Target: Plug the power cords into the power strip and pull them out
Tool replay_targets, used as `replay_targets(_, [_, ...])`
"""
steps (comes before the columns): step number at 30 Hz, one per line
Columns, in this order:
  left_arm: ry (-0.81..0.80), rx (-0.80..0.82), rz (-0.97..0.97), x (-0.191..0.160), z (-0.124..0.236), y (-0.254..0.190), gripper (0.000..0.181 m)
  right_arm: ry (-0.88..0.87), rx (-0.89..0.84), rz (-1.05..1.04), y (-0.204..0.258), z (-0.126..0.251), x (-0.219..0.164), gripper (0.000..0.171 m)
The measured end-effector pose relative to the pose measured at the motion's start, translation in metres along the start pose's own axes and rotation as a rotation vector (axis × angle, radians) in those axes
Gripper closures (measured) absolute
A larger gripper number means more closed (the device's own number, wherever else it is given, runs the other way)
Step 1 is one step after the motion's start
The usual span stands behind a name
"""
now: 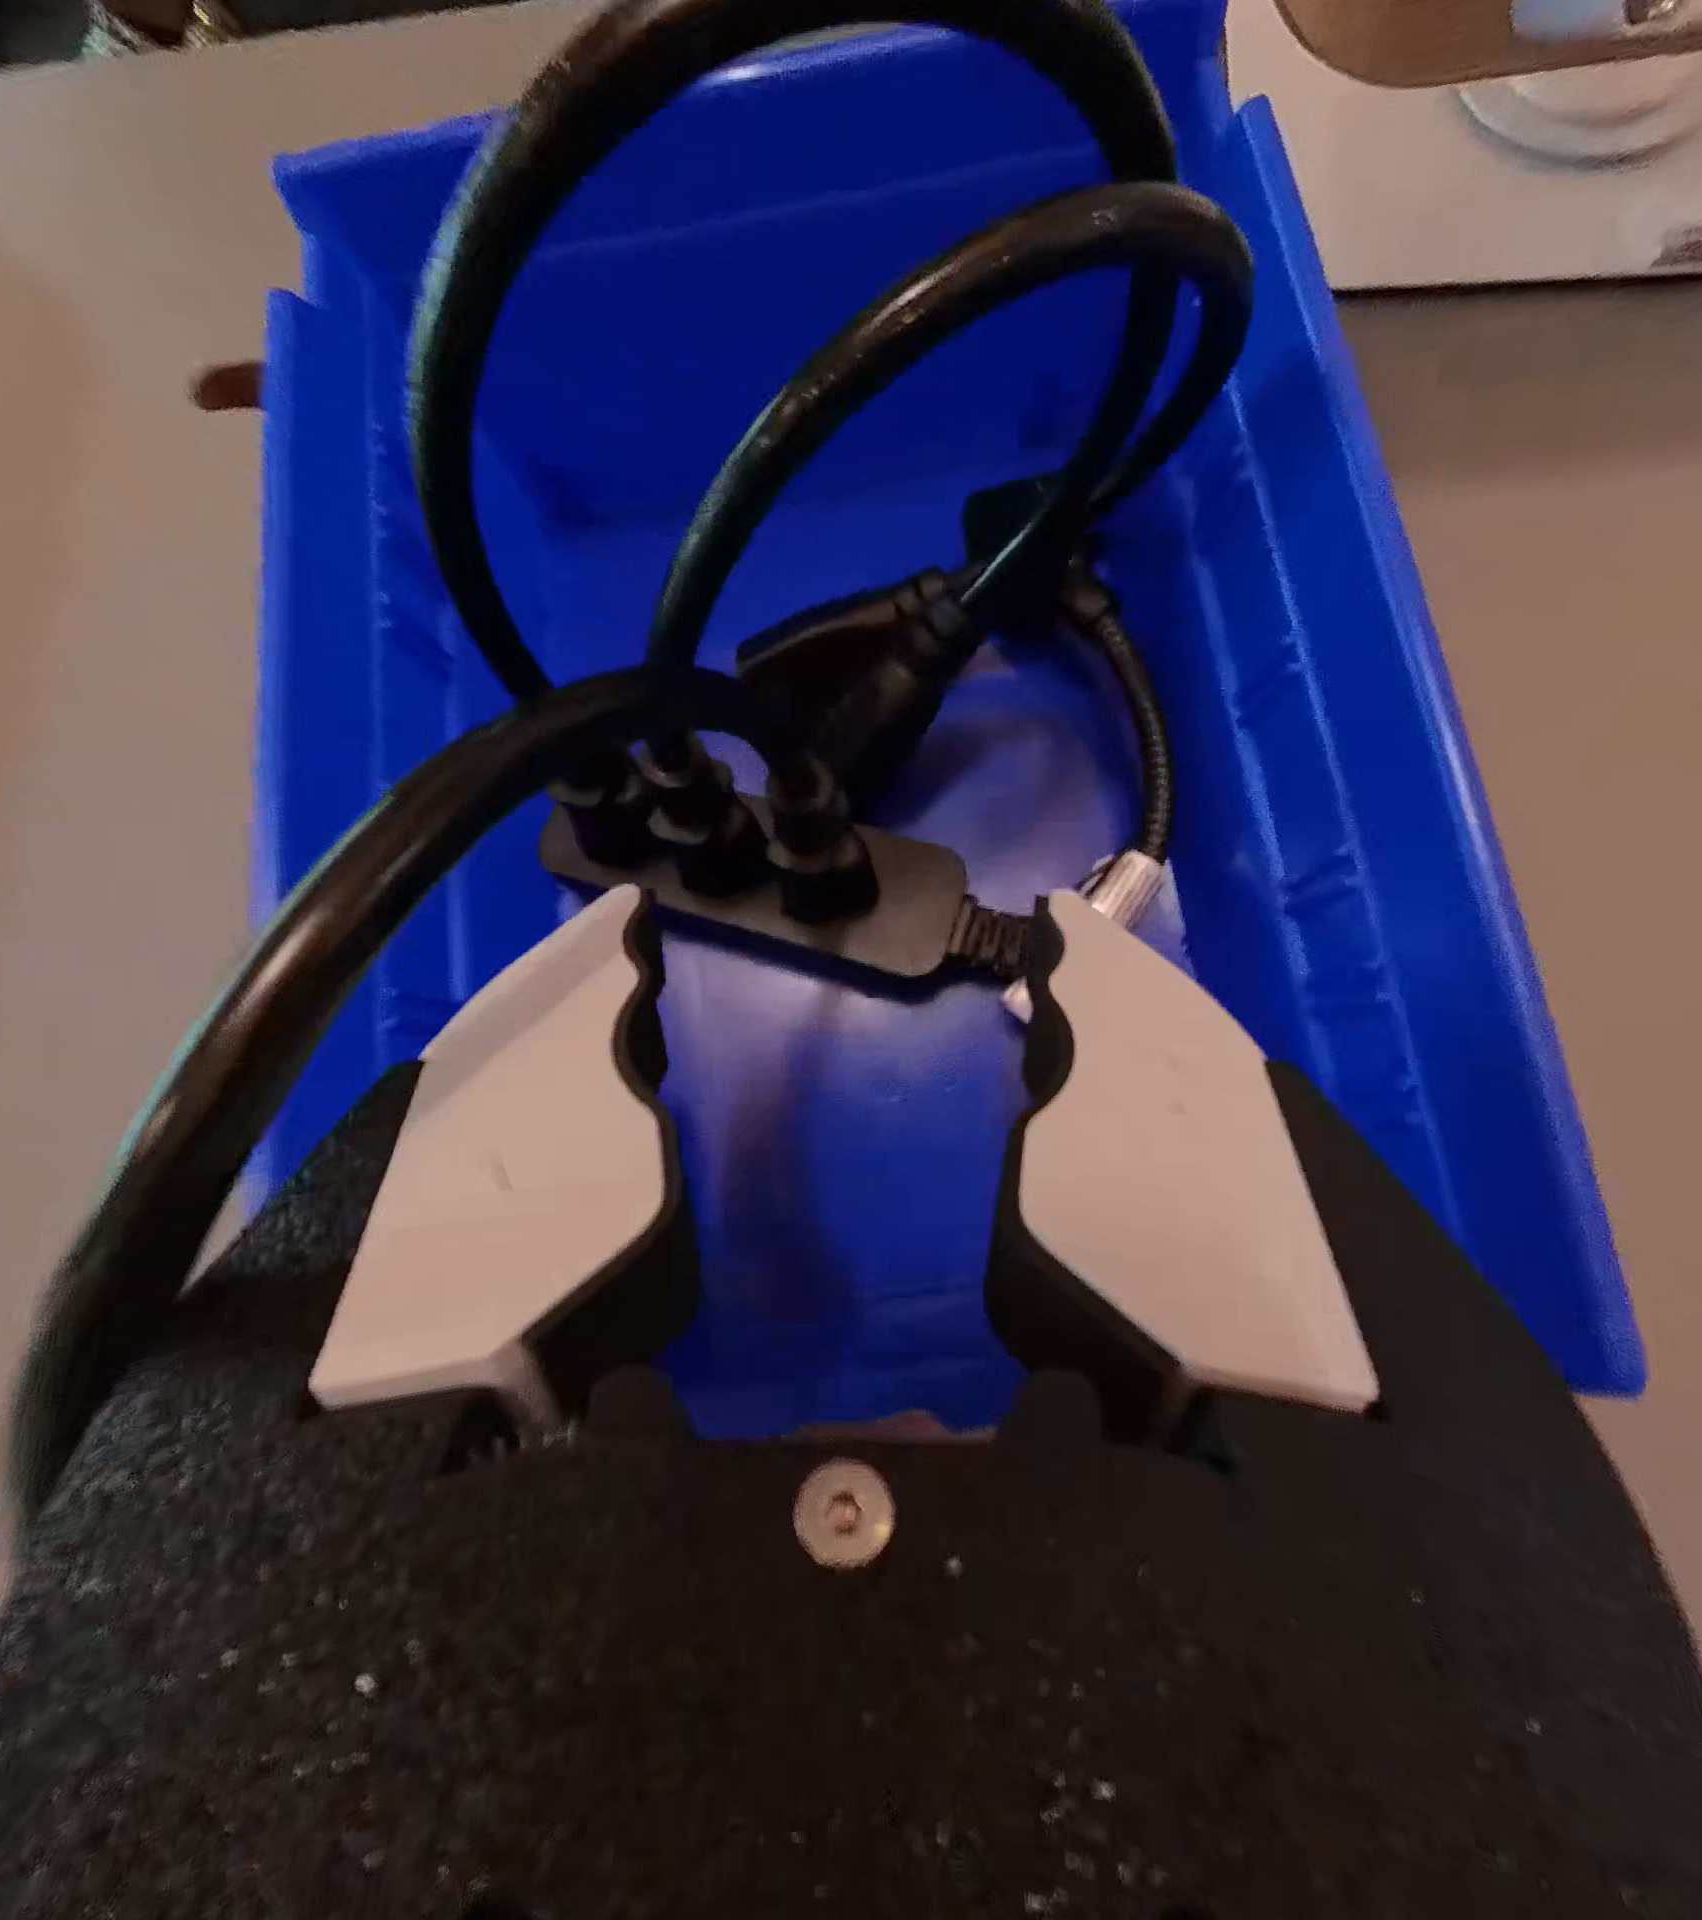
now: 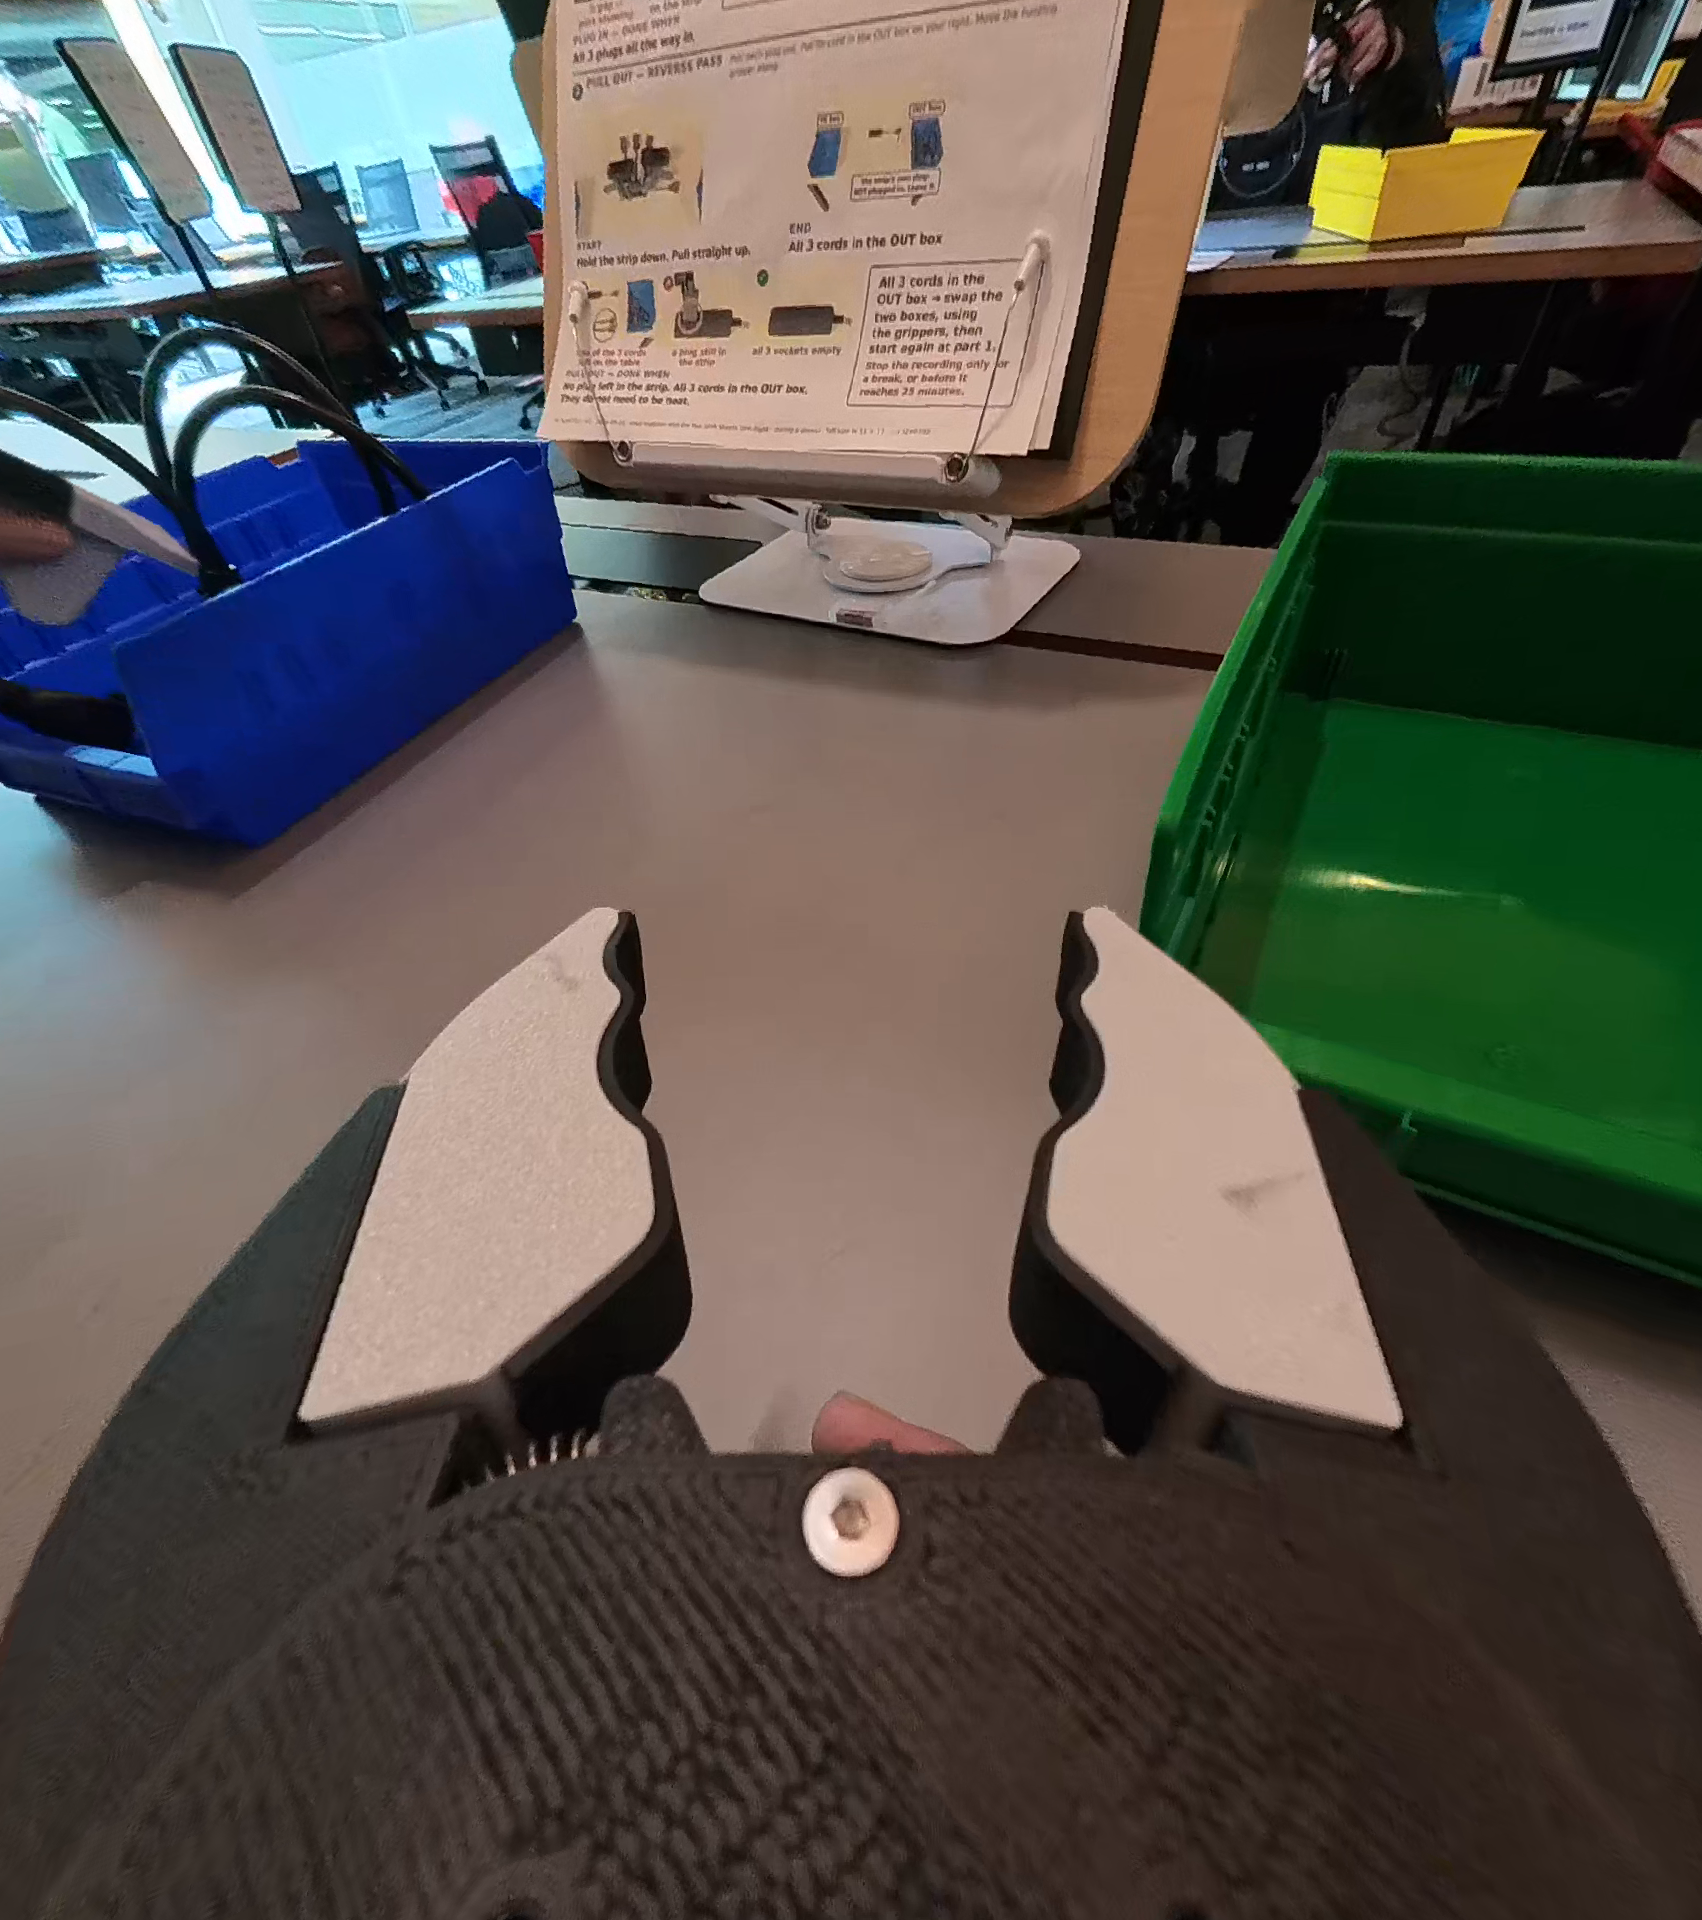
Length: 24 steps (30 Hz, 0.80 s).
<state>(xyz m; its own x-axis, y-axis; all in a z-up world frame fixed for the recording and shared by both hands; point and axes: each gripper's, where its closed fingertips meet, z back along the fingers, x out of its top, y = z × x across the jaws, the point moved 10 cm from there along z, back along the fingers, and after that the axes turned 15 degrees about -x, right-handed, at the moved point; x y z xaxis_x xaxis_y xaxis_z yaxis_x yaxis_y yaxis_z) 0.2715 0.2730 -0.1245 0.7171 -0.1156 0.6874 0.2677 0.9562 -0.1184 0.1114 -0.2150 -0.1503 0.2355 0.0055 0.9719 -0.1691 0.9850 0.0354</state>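
Left gripper (image 1: pixel 842 935), grey-plated fingers on a black textured body, hangs over a blue plastic bin (image 1: pixel 1346 831) on the grey table (image 1: pixel 47 623). Jaws spread apart, nothing between them. Just past the fingertips lies a small black power strip (image 1: pixel 888 920), tilted, inside the bin. Three black power cords (image 1: pixel 473 416) sit plugged into its top in a row; their thick cables arch up in loops above the bin rim, one sweeping out over the bin's near-left side. A loose black plug (image 1: pixel 857 665) rests deeper in the bin behind the strip. A ribbed flexible black lead with a silver end (image 1: pixel 1133 883) lies beside the right fingertip.

Right gripper (image 2: pixel 847 971), same build, hovers above bare table (image 2: pixel 722 831), jaws wide apart and empty. To its right, a green plastic bin (image 2: pixel 1231 831) stands close by. The blue bin (image 2: pixel 348 717) is well off to the left, cords looping out of it. Between the bins, at the table's far edge, a stand holds a printed instruction sheet (image 2: pixel 826 208).
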Motion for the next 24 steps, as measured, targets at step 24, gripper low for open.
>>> replay_targets(24, [0.291,0.235,0.594,0.004,-0.085,0.022,0.108,0.107,0.087,0.011,0.008,-0.023,-0.026,0.095])
